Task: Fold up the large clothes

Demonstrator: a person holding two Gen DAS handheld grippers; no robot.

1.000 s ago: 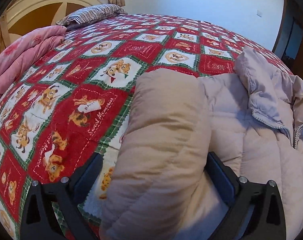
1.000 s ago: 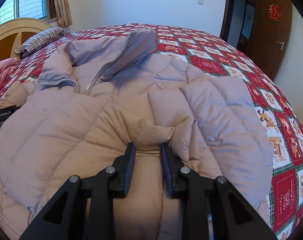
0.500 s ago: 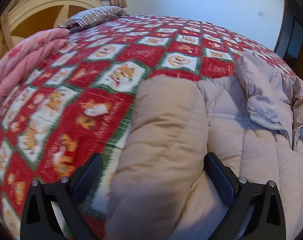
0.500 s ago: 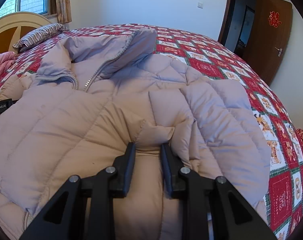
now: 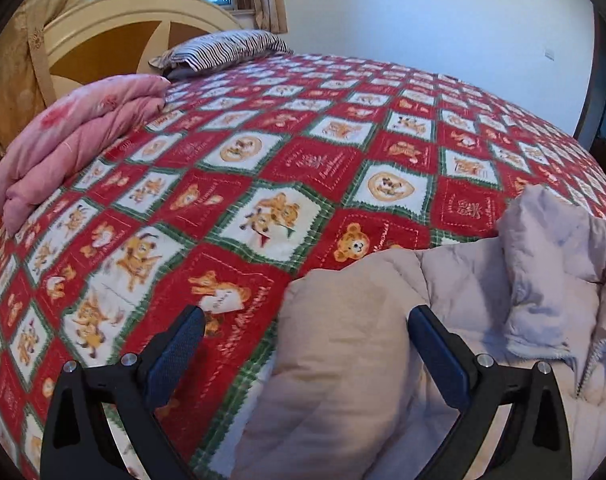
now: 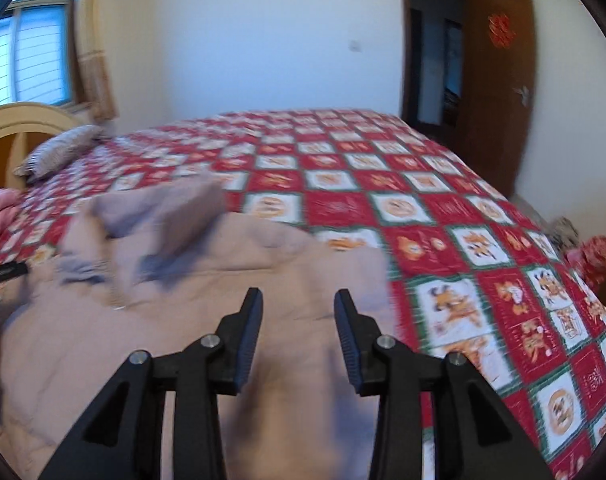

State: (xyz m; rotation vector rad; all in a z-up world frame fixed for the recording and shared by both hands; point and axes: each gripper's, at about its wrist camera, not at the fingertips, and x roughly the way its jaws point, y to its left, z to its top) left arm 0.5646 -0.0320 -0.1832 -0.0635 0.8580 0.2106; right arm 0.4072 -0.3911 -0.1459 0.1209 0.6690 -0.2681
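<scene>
A beige quilted puffer jacket (image 5: pixel 475 320) lies on the bed with its collar (image 5: pixel 543 264) raised and its zipper showing at the right. One padded sleeve (image 5: pixel 339 360) runs toward the camera between the fingers of my left gripper (image 5: pixel 307 320), which is open around it and not clamping. In the right wrist view the jacket (image 6: pixel 263 280) is blurred; my right gripper (image 6: pixel 298 300) is open and empty above its body.
The bed has a red, green and white bear-print quilt (image 5: pixel 303 168). A folded pink blanket (image 5: pixel 79 140) and a striped pillow (image 5: pixel 223 50) lie by the wooden headboard (image 5: pixel 115 28). A brown door (image 6: pixel 499 80) stands open at the right.
My right gripper let go of the pinched jacket fabric, opened and lifted back. My left gripper drew back along the sleeve, so more quilt shows.
</scene>
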